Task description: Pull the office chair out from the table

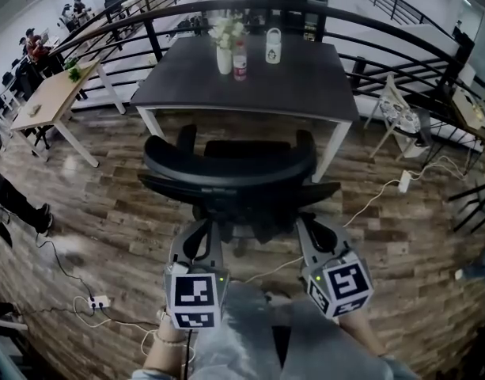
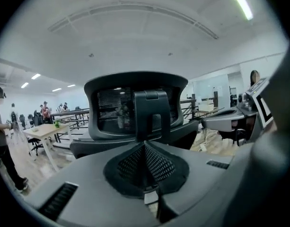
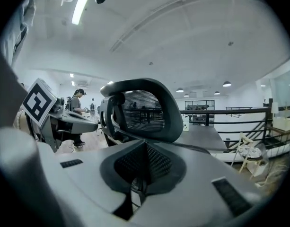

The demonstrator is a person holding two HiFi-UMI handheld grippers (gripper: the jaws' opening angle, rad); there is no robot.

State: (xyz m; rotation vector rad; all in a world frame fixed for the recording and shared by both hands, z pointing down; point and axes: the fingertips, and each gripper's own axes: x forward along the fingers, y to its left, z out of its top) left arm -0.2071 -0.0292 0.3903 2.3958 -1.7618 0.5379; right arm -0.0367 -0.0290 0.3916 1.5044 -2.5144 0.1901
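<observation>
The office chair stands on the wooden floor at the middle of the table's near long edge. Its armrests are just short of that edge and its back is turned to the person. It faces the table squarely. The wide curved backrest runs side to side, parallel with the near edge, so a straight pull back would bring it away cleanly.

Both tools hang just behind the lower back of the chair, the left gripper at its left side and the right gripper at its right. Each has its fingers pressed together with nothing between them. In both gripper views the mesh backrest sits ahead of the tips, not in them.

As I read it, the pull is not yet done: neither tool has a hold and the chair sits close to the table. A vase of flowers, a bottle and a white jar stand near the table's far edge.
</observation>
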